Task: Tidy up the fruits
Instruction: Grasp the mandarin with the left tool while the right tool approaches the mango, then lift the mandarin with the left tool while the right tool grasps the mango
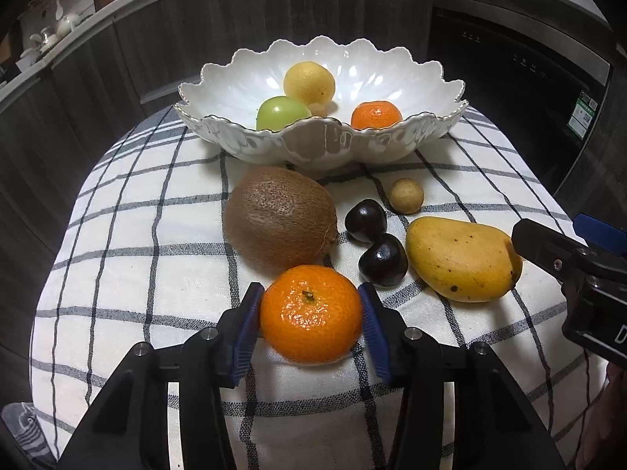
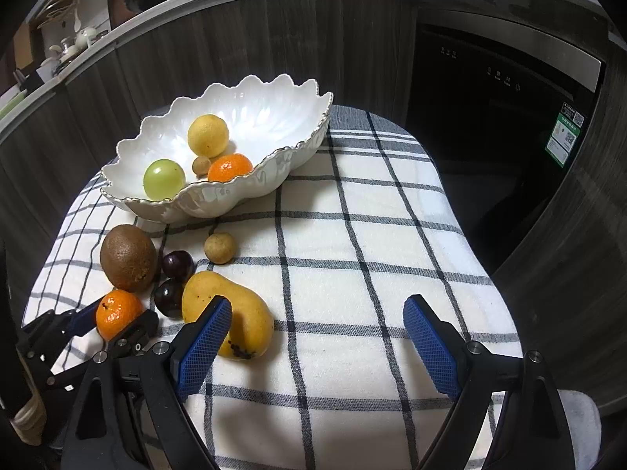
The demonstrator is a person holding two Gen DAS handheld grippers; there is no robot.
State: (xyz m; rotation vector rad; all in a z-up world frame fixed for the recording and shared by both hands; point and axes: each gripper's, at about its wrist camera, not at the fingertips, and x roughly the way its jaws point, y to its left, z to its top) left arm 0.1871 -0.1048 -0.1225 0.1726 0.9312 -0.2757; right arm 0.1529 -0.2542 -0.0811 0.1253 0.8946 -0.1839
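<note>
An orange mandarin rests on the checked cloth, and my left gripper is shut on it, its blue pads touching both sides. Behind it lie a brown kiwi, two dark cherries, a small tan longan and a yellow mango. The white scalloped bowl at the back holds a lemon, a green apple and another mandarin. My right gripper stands open over bare cloth, its left pad just in front of the mango.
The cloth-covered table is small, with rounded edges that drop off on all sides. Dark wood cabinets and a black appliance stand behind it. A counter with kitchenware runs along the top left.
</note>
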